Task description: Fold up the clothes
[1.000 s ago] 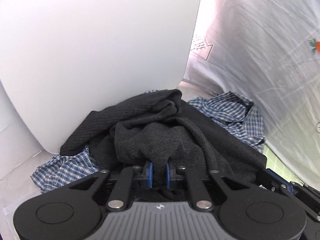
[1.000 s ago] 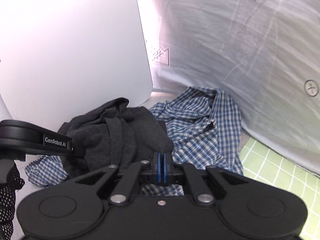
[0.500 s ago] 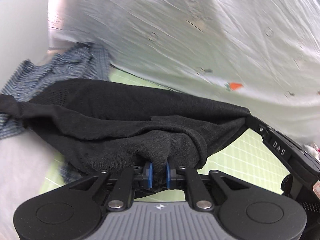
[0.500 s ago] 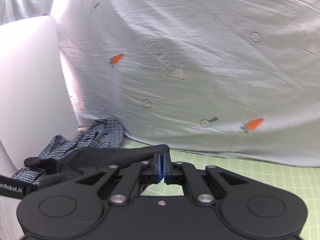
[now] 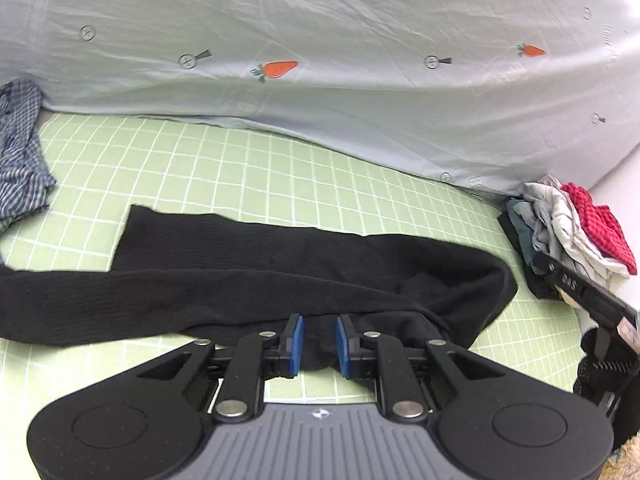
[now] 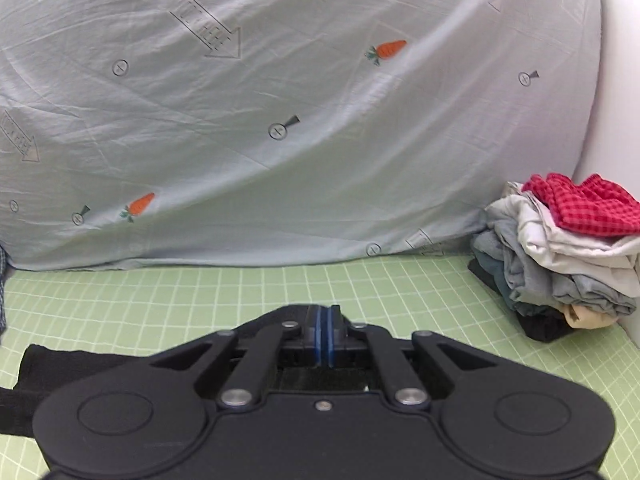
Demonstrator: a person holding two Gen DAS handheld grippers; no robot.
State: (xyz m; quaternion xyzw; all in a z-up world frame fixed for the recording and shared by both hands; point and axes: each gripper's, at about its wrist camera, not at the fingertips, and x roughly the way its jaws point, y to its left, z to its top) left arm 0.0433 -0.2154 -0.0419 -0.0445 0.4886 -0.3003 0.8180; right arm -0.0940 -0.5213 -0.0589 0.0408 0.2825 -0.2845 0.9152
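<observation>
Step in hand, by my reading: laying the black garment [image 5: 256, 280] out flat on the green grid mat [image 5: 224, 168] before any fold. It lay stretched in a long band just ahead of the left gripper [image 5: 318, 340], one flap squared off ahead and to the left.

Left gripper: blue pads [image 5: 295, 344] apart and opening, a bunch of the black fabric between them, loose rather than pinched as far as could be told.

Right gripper [image 6: 322, 336]: pads together; black fabric showed just around and below them, so likely clamped on the garment's edge, though the grip itself was hidden.

Checked shirt [image 5: 20, 152] lay well off to the left of the left gripper; stack of folded clothes [image 6: 568, 256] ahead and right of the right one.

Next move probably calls for freeing the cloth, then smoothing the band wider and finding its corners.
</observation>
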